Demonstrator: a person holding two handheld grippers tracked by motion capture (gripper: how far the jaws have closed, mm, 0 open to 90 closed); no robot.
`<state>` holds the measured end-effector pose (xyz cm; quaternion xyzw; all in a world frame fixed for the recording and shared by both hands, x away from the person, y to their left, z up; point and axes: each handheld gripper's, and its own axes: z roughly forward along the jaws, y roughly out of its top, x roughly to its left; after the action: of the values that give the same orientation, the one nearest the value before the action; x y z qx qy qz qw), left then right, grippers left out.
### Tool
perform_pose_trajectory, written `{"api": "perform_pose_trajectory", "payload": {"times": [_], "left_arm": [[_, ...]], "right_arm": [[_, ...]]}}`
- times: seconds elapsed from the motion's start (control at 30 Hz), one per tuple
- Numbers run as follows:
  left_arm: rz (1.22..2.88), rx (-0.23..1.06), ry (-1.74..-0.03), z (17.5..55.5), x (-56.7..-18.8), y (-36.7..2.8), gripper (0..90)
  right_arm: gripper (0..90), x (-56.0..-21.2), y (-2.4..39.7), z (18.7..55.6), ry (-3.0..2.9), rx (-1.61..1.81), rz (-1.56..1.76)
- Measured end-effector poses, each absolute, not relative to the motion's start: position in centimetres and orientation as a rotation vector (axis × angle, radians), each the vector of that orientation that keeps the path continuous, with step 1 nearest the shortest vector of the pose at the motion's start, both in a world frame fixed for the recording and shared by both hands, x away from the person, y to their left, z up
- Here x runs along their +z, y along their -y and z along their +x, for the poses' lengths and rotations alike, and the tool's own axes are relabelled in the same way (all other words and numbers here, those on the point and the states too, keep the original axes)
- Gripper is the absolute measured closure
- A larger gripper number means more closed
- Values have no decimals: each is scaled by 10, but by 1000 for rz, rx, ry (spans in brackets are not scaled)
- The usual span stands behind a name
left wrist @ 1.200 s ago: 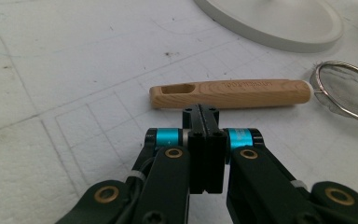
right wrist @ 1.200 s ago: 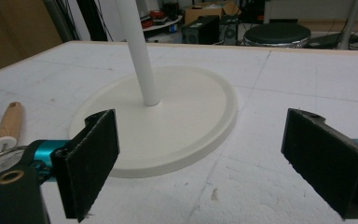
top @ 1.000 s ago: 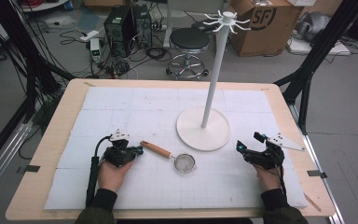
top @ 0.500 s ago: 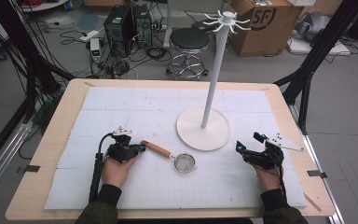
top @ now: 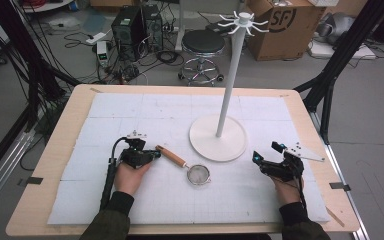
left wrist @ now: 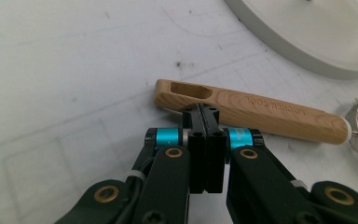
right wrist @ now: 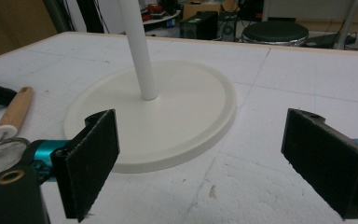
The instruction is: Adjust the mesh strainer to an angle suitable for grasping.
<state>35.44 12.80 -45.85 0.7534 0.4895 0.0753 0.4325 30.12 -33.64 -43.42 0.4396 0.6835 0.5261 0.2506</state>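
The step in hand looks like the approach to a small strainer (top: 187,167) that lies flat on the white mat of the desk (top: 70,210), just in front of the round base of a white hook stand (top: 217,137), its wooden handle (left wrist: 251,109) pointing toward the person's left. The left hand-held gripper (left wrist: 200,109) sits at the handle's slotted end with its 2 jaws pressed together and nothing between them; the tips seem to touch or nearly touch the wood, though the angle makes contact hard to judge. The right hand-held gripper (right wrist: 200,158) rests well apart on the other side of the stand's base, jaws spread wide and empty. A pickup would next call for the left jaws to open, straddle the handle across its width, and close firmly before any lift toward the stand's hooks.
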Motion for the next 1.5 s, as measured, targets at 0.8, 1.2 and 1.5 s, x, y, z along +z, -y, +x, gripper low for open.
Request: {"api": "perform_pose_trajectory", "payload": {"times": [0.8, 1.2, 1.5], "left_arm": [[1898, 241, -1164, 373, -460, -110, 900], [1892, 244, -1118, 372, -459, -109, 573], [1794, 279, -1114, 348, -442, -132, 321]], "right_arm": [[104, -435, 334, 302, -1860, 1438, 1188], [104, -434, 335, 303, -1857, 1454, 1192], [104, -426, 326, 298, -1859, 1553, 1173]]}}
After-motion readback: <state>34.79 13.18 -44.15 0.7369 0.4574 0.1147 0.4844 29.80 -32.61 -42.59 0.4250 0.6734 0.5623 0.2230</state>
